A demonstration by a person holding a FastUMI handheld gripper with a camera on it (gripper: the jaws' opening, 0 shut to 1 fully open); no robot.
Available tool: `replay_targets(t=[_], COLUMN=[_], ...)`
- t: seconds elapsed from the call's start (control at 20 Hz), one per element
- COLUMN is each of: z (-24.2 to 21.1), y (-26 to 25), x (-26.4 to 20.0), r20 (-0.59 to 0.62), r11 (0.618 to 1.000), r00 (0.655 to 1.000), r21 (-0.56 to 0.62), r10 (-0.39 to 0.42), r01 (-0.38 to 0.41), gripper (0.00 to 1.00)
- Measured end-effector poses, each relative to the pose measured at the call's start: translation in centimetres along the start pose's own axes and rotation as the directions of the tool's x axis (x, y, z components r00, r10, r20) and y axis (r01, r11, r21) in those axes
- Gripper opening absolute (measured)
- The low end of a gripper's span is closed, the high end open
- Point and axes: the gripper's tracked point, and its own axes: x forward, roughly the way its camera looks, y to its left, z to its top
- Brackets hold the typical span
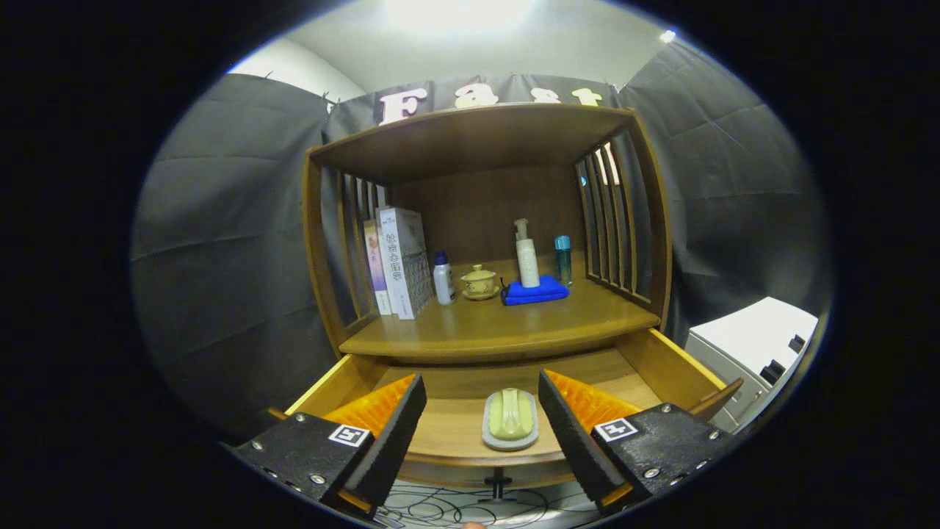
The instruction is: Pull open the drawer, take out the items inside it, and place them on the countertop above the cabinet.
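Gripper [481, 419] with fingers [393, 433] spread wide apart, holding nothing, poised over the open drawer [675, 367]. Between the fingers, on the drawer floor near its front edge, lies a green soap [510, 414] on a grey dish [510, 439]; neither finger touches it. The drawer knob [498, 485] projects below the front edge. Above the drawer, the counter [507, 327] of the wooden cabinet [470, 139] carries, from its left edge: upright books [402, 261] against the slatted side, a white bottle [443, 279] just beside them, and a lidded yellow cup [479, 282] on a saucer. Towards the right rear, a pump bottle [526, 257] stands on a folded blue cloth [534, 292]; a teal bottle [562, 258] stands just beside it, near the right slats.
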Motion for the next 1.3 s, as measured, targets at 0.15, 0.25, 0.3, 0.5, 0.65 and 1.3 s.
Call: replay_targets(t=[0.15, 0.25, 0.3, 0.5, 0.65, 1.3], z=[0.7, 0.4, -0.1, -2.6, -4.7, -11.0], y=[-0.9, -1.7, -2.1, -2.7, -2.9, -3.1], x=[2.6, 4.3, 5.2, 8.5, 10.2, 13.3], r20=[-0.060, -0.118, -0.153, -0.285, -0.381, -0.609], r11=[0.997, 0.993, 0.991, 0.984, 0.979, 0.978], r00=[0.997, 0.988, 0.980, 0.942, 0.901, 0.765], r21=[-0.046, -0.059, -0.049, -0.047, -0.085, -0.105], r10=[-0.058, -0.105, -0.127, -0.178, -0.205, -0.208], r01=[0.055, 0.098, 0.121, 0.172, 0.187, 0.182], gripper=[0.95, 0.95, 0.96, 0.96, 0.96, 0.84])
